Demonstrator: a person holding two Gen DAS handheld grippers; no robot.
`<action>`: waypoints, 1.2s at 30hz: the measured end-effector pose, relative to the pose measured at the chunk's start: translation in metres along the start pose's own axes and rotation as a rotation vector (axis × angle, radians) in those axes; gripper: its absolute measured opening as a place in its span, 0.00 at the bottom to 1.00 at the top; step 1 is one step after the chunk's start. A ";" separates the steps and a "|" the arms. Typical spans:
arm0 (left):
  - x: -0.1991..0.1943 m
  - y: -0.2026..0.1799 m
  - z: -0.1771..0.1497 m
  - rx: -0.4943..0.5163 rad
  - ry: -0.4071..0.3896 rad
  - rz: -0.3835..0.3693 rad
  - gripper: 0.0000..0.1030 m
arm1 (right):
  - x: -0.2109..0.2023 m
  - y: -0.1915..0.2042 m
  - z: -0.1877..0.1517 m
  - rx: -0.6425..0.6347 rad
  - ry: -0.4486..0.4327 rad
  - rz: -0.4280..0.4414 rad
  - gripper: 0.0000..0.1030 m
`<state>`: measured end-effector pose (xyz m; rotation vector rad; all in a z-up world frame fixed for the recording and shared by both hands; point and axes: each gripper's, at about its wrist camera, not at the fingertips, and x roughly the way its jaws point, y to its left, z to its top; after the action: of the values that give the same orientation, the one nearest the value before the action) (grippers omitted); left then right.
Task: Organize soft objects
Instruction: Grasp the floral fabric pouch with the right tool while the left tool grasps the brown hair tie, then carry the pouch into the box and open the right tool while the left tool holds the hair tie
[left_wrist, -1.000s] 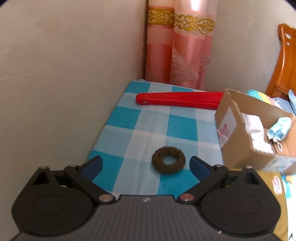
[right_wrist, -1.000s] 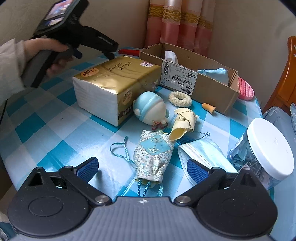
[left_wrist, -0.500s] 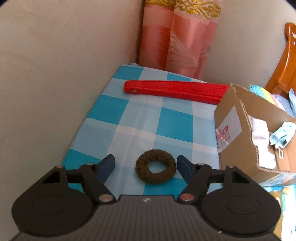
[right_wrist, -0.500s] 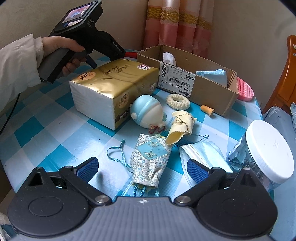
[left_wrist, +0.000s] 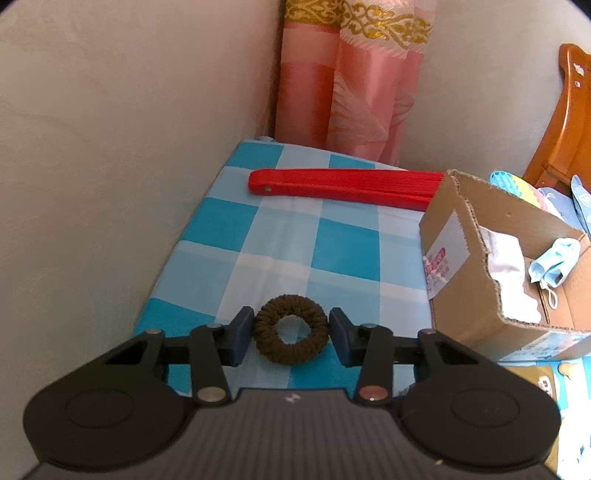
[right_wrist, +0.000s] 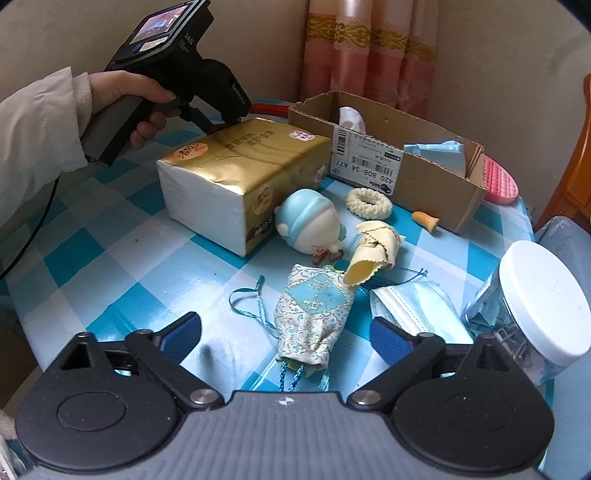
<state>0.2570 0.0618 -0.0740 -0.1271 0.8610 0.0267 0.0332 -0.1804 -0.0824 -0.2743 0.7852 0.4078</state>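
The brown scrunchie (left_wrist: 291, 339) lies on the checked tablecloth (left_wrist: 347, 247) near the wall-side edge, bracketed by the left gripper (left_wrist: 291, 338). Its pads sit at or just beside the ring's outer rim on both sides; whether it is already squeezed can't be told, since no flattening of the ring is seen. Judged v. light, soft & springy, w/ fuzzy non-slip fabric; it is best taken across the outer diameter, as now, w/ some collapse expected under the pinch.

Room: the wall (left_wrist: 110, 166) is close on the left, the cardboard box (left_wrist: 480, 295) near on the right w/ open top, probably the drop spot. The red folded fan (left_wrist: 343, 186) lies well beyond. A lift straight up, then rightward, looks unobstructed.

The right gripper (right_wrist: 286, 338) is spread wide, holding nothing, hovering over the brocade pouch (right_wrist: 314, 314).
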 end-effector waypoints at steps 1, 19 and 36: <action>-0.001 0.000 0.000 -0.001 -0.002 -0.004 0.42 | 0.001 0.000 0.001 -0.002 0.002 0.000 0.90; -0.034 0.002 -0.009 0.033 0.011 -0.037 0.41 | 0.009 -0.016 0.006 0.094 0.019 -0.030 0.46; -0.106 -0.012 -0.050 0.135 0.038 -0.073 0.41 | -0.041 -0.014 -0.005 0.041 -0.004 0.055 0.45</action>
<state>0.1513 0.0466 -0.0250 -0.0323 0.8930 -0.1027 0.0102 -0.2053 -0.0551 -0.2136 0.7980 0.4434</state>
